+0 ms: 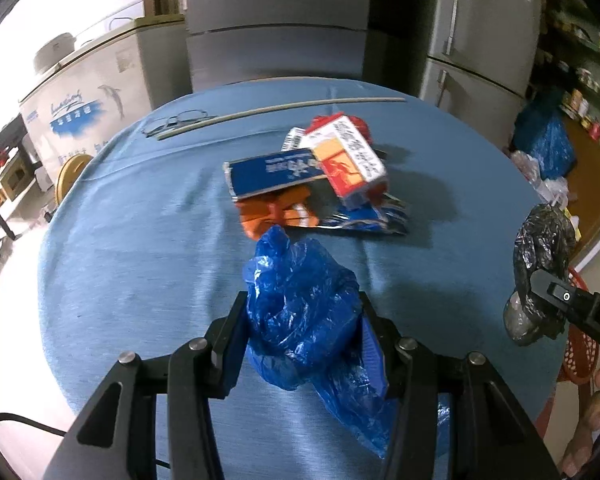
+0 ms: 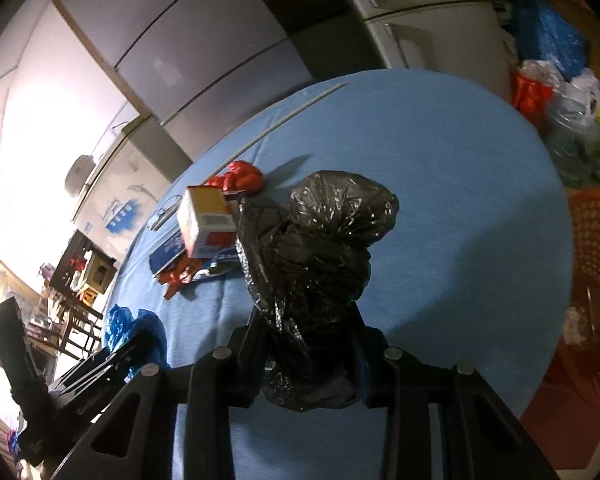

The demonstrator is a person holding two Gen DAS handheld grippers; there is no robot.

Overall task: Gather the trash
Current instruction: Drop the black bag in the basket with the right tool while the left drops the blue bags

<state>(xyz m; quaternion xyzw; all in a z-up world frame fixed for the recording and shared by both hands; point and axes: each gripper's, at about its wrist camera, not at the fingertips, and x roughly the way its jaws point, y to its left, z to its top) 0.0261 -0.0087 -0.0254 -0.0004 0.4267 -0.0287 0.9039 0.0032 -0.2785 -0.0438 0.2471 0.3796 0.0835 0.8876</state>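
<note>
Your left hand-held gripper (image 1: 302, 334) is clamped on a crumpled blue plastic bag (image 1: 300, 312), which hangs over the near part of the blue table (image 1: 140, 240). Your right hand-held gripper (image 2: 306, 344) grips a bunched black plastic bag (image 2: 320, 248) above the table's right side. Ahead of the blue bag, at 12 o'clock, more trash lies in a heap: a flattened blue carton (image 1: 274, 174), an orange-and-white box (image 1: 348, 158) and orange scraps (image 1: 272, 210). At 3 o'clock from the black bag, a red basket (image 2: 596, 280) stands off the table's edge.
</note>
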